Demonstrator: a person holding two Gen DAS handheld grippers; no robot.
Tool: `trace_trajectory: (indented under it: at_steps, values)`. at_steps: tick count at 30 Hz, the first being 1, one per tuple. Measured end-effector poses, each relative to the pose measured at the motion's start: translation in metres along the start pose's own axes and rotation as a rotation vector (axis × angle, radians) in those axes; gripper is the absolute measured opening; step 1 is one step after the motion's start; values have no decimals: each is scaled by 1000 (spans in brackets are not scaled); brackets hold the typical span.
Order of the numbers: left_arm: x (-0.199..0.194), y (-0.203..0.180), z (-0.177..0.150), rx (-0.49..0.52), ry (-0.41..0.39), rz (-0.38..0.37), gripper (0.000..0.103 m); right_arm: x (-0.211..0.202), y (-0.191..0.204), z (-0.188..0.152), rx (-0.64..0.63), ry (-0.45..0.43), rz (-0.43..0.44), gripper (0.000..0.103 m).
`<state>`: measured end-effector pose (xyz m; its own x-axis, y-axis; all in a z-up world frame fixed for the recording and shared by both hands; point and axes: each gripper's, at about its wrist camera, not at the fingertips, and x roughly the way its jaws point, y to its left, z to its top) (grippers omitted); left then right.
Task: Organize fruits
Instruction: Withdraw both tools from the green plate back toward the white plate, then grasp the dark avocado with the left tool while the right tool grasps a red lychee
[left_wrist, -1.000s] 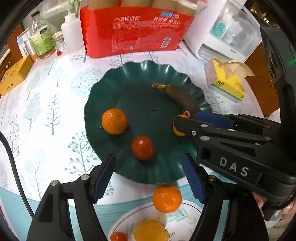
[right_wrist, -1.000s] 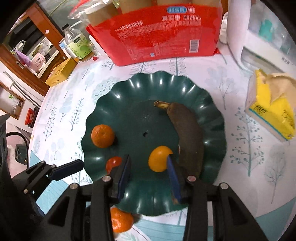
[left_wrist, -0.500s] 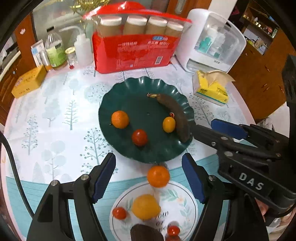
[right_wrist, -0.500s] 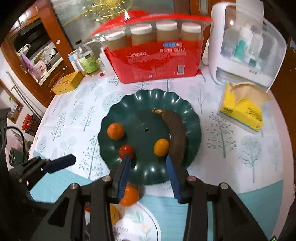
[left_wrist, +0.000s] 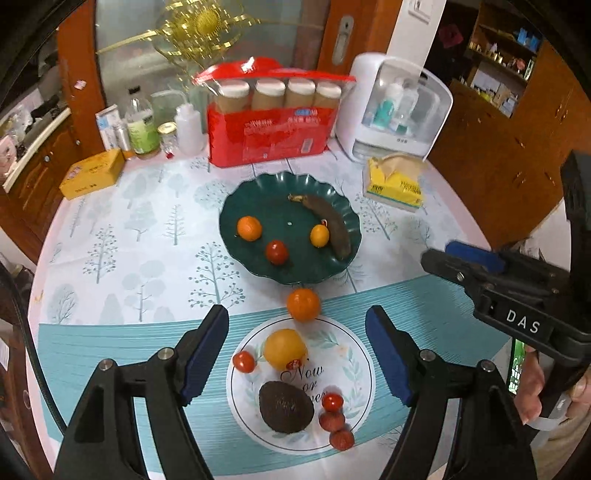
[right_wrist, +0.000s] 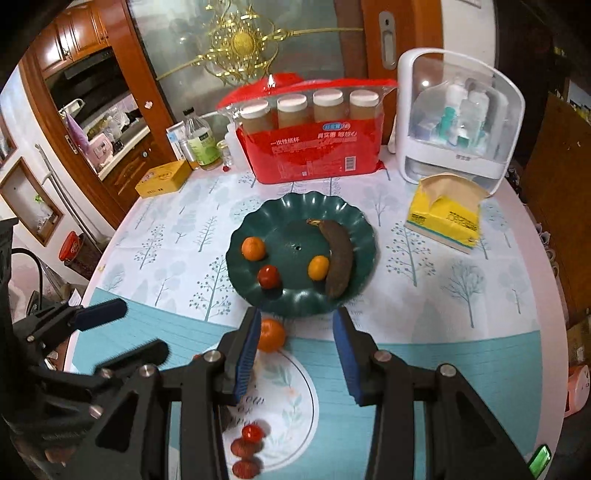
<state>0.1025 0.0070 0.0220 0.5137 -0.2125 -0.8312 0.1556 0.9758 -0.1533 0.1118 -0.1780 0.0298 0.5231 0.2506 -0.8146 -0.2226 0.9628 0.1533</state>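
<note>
A dark green scalloped plate (left_wrist: 236, 210) (right_wrist: 354, 221) holds a mandarin (left_wrist: 249, 228), a red tomato (left_wrist: 276, 252), a small yellow-orange fruit (left_wrist: 319, 235) and a brown banana (left_wrist: 332, 225). A white plate (left_wrist: 358, 369) (right_wrist: 299, 391) near me holds an orange (left_wrist: 284, 349), an avocado (left_wrist: 286, 406), and small red fruits (left_wrist: 334, 419). A mandarin (left_wrist: 303, 304) (right_wrist: 271, 334) lies on the table between the plates. My left gripper (left_wrist: 297, 354) is open and empty above the white plate. My right gripper (right_wrist: 295, 354) is open and empty; it also shows at the right of the left wrist view (left_wrist: 461, 258).
At the table's back stand a red pack of cups (left_wrist: 271, 122), a white storage box (left_wrist: 397, 110), bottles (left_wrist: 142, 125) and a yellow box (left_wrist: 92, 173). A yellow tissue pack (left_wrist: 395, 181) lies right of the green plate. The table edge curves at left and right.
Both grippers have pulled back and up from the green plate. The right gripper has left the small yellow-orange fruit on the green plate. The white plate has come into view.
</note>
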Motion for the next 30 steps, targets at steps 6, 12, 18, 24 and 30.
trace_trajectory:
  at_steps: [6, 12, 18, 24, 30]
  values:
    - [-29, -2, -28, 8, -80, 57, 81, -25, -6, -34, 9, -21, 15, 41]
    - [-24, -5, -68, 41, -88, 112, 82, -27, -11, -75, -4, -12, 50, 41]
    - [15, 0, -105, 46, 25, 99, 82, 0, 5, -127, -93, 62, 96, 41]
    - [51, 7, -132, 1, 125, 74, 82, 30, 26, -167, -175, 144, 158, 41]
    - [78, 3, -141, 4, 171, 66, 82, 56, 50, -193, -265, 204, 200, 41]
